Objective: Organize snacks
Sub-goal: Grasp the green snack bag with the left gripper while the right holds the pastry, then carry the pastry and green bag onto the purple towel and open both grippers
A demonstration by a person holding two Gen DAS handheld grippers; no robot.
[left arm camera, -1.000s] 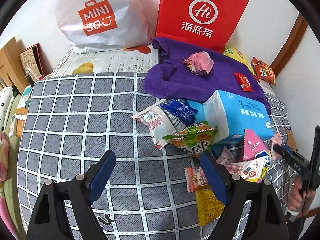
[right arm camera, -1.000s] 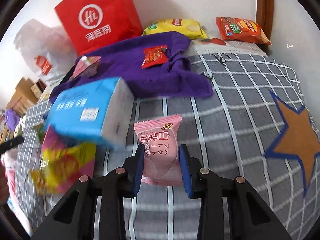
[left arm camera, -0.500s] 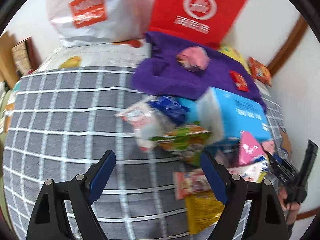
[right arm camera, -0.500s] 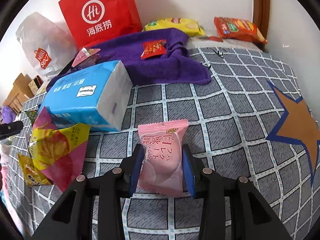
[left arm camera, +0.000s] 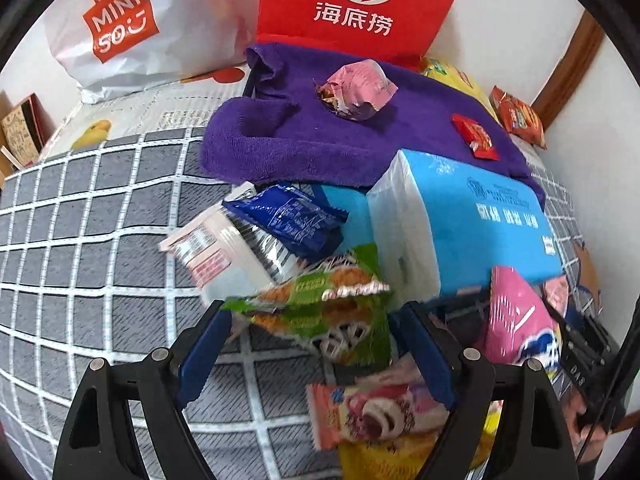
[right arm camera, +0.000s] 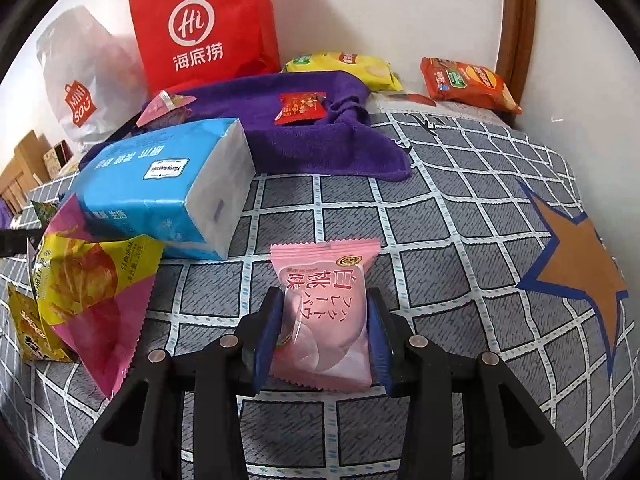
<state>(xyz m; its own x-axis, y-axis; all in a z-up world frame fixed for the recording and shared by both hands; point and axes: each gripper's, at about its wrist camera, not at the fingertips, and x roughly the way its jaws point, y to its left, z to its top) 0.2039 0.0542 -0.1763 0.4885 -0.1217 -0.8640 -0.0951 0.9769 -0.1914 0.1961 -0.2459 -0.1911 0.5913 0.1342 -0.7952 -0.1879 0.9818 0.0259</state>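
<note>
My right gripper is shut on a pink peach snack packet, held just above the grey checked cover. My left gripper is open, its fingers on either side of a green snack packet at the near edge of a snack pile. The pile holds a blue packet, a white-silver packet, a pink bag and a strawberry cake packet. A purple towel carries a pink wrapped snack and a small red packet.
A blue tissue pack lies between the grippers. A red paper bag and a white Miniso bag stand at the back wall. Yellow chips and an orange packet lie at the back right.
My left gripper has moved forward and right until its open fingers flank the green packet. My right gripper keeps its hold on the pink packet and has shifted only slightly.
</note>
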